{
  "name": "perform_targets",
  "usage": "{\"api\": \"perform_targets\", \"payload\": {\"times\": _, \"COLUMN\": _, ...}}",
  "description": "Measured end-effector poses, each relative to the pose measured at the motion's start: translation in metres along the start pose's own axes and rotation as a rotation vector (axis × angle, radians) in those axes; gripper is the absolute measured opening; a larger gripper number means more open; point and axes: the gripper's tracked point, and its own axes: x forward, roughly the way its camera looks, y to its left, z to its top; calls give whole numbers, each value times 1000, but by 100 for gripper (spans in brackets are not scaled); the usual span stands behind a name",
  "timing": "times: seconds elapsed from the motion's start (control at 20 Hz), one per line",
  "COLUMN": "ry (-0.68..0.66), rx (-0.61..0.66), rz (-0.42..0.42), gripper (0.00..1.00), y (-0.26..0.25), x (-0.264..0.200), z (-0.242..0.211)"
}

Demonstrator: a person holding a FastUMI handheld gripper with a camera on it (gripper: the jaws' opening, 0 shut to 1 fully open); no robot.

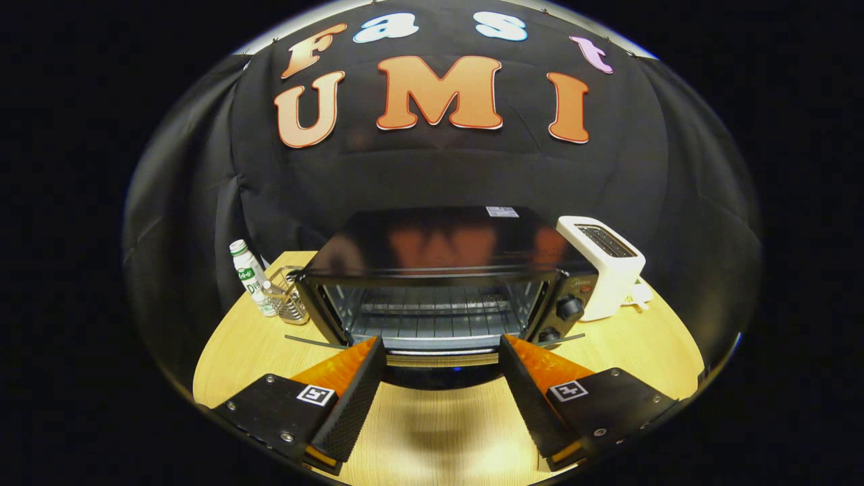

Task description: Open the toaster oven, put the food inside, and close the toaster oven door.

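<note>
Two fingers of the tool [442,368] stand spread wide apart with nothing between them but bare wood, pointing at a black toaster oven [439,283] that sits in the middle of a round wooden tabletop [648,351].

The oven door [442,364] looks already dropped open, lying low and flat just ahead of the fingertips, though it is dark and hard to make out. Behind it the oven mouth gapes, and a wire rack [432,317] crosses the inside with nothing resting on it.

To the oven's right, touching or nearly touching its side, stands a white slot toaster [604,266]. To the oven's left are a small wire basket [290,300], whose contents I cannot make out, and a white bottle with a green cap [250,273] standing upright beside it. No food for the oven is recognisable among these things.

As a judgement, the oven is a stiff, heavy metal box that should stay put, while its door is a hinged glass-and-metal flap that swings easily and could slam or rattle. The front lip or handle bar of the door, midway along its width, seems the best place to hold. Smooth metal there may be slippery for the pads.
</note>
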Motion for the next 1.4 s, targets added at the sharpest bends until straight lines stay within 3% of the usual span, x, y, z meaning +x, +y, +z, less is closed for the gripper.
{"api": "perform_targets", "payload": {"times": 0.5, "ry": 85, "rx": -22, "rz": 3, "gripper": 99, "y": -2, "x": -20, "z": -71}}
{"api": "perform_targets", "payload": {"times": 1.0, "ry": 254, "rx": -41, "rz": 3, "gripper": 98, "y": -5, "x": -6, "z": -152}}
{"api": "perform_targets", "payload": {"times": 1.4, "ry": 262, "rx": -107, "rz": 47, "gripper": 99, "y": -7, "x": -8, "z": -157}}
